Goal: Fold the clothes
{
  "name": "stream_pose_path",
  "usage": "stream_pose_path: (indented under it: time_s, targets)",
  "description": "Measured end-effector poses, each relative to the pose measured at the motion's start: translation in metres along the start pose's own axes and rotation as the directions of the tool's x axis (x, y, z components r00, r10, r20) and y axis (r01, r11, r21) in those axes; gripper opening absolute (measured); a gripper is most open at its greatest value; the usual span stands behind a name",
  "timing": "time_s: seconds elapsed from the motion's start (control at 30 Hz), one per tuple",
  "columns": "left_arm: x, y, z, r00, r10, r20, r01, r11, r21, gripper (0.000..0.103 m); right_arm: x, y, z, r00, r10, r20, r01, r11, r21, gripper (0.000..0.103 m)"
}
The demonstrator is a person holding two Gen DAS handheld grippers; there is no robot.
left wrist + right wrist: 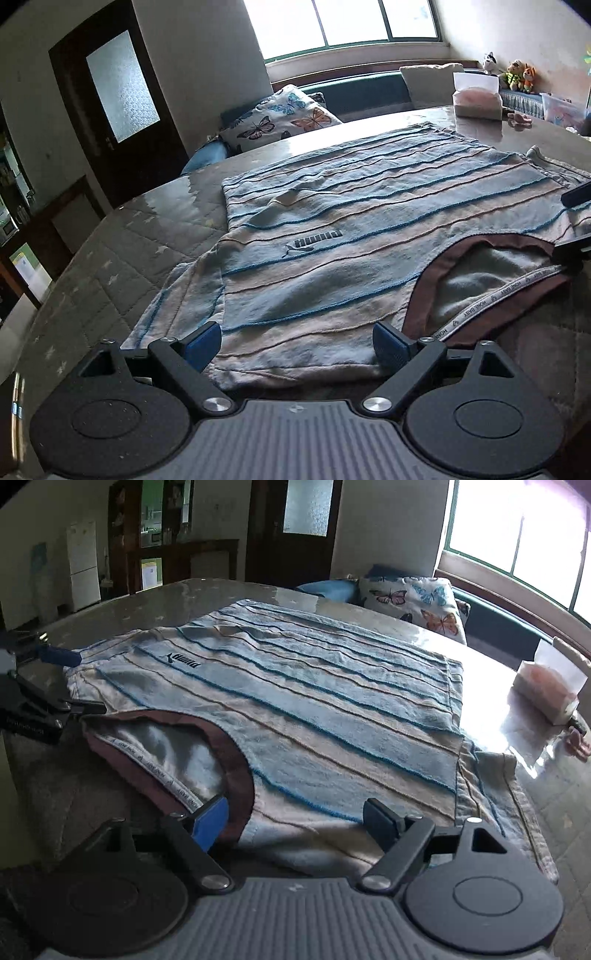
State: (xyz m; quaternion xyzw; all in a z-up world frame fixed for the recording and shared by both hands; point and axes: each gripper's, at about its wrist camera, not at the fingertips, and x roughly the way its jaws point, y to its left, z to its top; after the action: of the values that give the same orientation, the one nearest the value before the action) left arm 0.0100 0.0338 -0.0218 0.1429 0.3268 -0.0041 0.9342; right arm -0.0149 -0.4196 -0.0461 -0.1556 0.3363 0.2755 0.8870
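Blue-and-beige striped shirt (354, 236) lies flat, face up, brown collar (436, 273) near the camera

T-shirt (369, 229) spread flat on worktop (110, 266), collar (480, 273) nearest; tissue pack (476, 98) behind on far edge; butterfly cushion (280, 114) beyond worktop, beneath window (343, 22).

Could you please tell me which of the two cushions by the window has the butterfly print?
The butterfly cushion lies toward the door; the plain pale cushion stands behind the tissue pack.
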Motion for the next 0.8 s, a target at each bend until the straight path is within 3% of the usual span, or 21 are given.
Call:
stream_pose_path:
  time_s: [0.2,0.3,0.4,0.6,0.8]
  targets:
    - [-0.003,-0.003,0.022,0.999,-0.038,0.036,0.039,0.999,-0.027,0.094,-0.019,-0.011,0.0,0.997,-0.046,0.058,0.043,0.998,0.051,0.082]
    - [-0.003,-0.007,0.034,0.997,-0.061,0.056,0.063,0.997,-0.038,0.095,-0.016,-0.021,-0.007,0.992,-0.12,0.041,0.117,0.99,0.075,0.082]
    - [0.0,-0.024,0.049,0.992,-0.103,0.077,0.105,0.994,-0.02,0.095,-0.012,-0.024,-0.018,0.99,-0.144,0.0,0.144,0.988,0.062,0.082]
    - [0.012,-0.067,0.076,0.978,-0.182,0.101,0.18,0.983,0.026,0.096,-0.025,-0.035,-0.024,0.986,-0.165,0.014,0.164,0.982,0.092,0.082]
    - [0.032,-0.112,0.086,0.97,-0.237,0.064,0.231,0.97,0.08,0.095,-0.029,-0.047,-0.035,0.989,-0.145,-0.004,0.144,0.979,0.143,0.08]
